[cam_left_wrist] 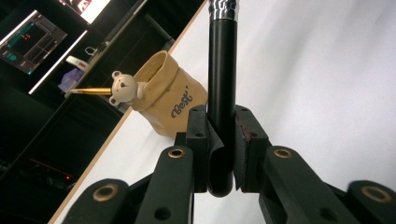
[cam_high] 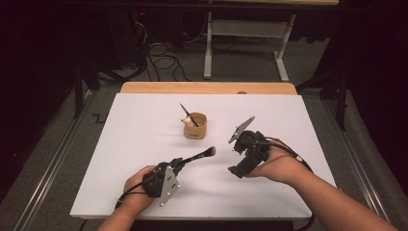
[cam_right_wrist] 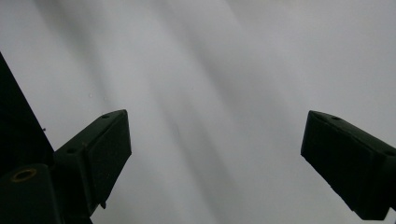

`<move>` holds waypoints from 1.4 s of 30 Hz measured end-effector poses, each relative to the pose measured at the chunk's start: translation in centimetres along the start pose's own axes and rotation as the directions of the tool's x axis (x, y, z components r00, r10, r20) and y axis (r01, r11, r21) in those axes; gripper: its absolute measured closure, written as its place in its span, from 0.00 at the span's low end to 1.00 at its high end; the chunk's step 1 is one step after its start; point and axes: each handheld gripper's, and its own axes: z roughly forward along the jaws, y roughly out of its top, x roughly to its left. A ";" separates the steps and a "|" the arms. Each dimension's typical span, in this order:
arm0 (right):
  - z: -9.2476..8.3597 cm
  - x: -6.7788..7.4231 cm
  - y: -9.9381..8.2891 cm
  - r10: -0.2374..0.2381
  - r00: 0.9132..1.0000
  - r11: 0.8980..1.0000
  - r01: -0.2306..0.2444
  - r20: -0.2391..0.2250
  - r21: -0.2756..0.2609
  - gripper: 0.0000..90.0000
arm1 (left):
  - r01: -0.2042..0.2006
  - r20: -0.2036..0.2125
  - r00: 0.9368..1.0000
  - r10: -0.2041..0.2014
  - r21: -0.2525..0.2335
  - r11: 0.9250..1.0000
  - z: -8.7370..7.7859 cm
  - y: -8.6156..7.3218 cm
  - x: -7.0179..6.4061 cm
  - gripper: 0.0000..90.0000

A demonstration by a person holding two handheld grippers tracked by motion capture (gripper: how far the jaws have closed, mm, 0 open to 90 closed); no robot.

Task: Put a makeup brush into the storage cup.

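Black brush: a slim black-handled makeup brush with a chrome ferrule (cam_left_wrist: 221, 70) is clamped near its butt end between the fingers (cam_left_wrist: 196, 140) of the left gripper (cam_high: 176, 164); in the high view it sits at lower centre-left, bristle tip aimed up and right.
Left hand pose: the left hand (cam_high: 139, 185) rests low on the white desk (cam_high: 144, 125) at the bottom left of the frame, gripper lying nearly level and pointed toward the cup.
Cup: the tan, round holder with a small bear figure and dark lettering (cam_high: 195, 125) stands at upper centre, well apart from the brush tip, with a thin dark pencil-like stick (cam_high: 188, 114) leaning in it.
Doing it well: I judge the step to be carrying the brush to the cup. Lift the tip above the rim first, tilt the handle upright, enter on the side away from the stick, and release only once the brush is inside.
Right gripper: the right gripper (cam_high: 239, 169), at centre-right, has fingers (cam_right_wrist: 100, 144) spread wide with nothing between them.
Right hand pose: the right hand (cam_high: 279, 166) tilts its gripper down toward bare desk, clear of the cup.
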 end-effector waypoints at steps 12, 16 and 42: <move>1.5 -0.7 -2.5 0.040 0.999 0.999 -0.040 0.005 -0.015 0.10 | 0.004 -0.001 1.000 -0.004 0.007 1.000 0.1 -0.1 0.0 0.88; 2.3 -0.8 -3.3 0.059 0.998 0.998 -0.058 0.012 -0.026 0.10 | 0.002 -0.003 1.000 -0.002 0.011 1.000 0.1 -0.2 0.0 0.88; 6.5 -1.2 -8.6 0.175 0.984 0.956 -0.165 0.020 -0.242 0.09 | 0.088 0.020 0.996 -0.088 0.019 0.996 0.5 -0.8 0.1 0.88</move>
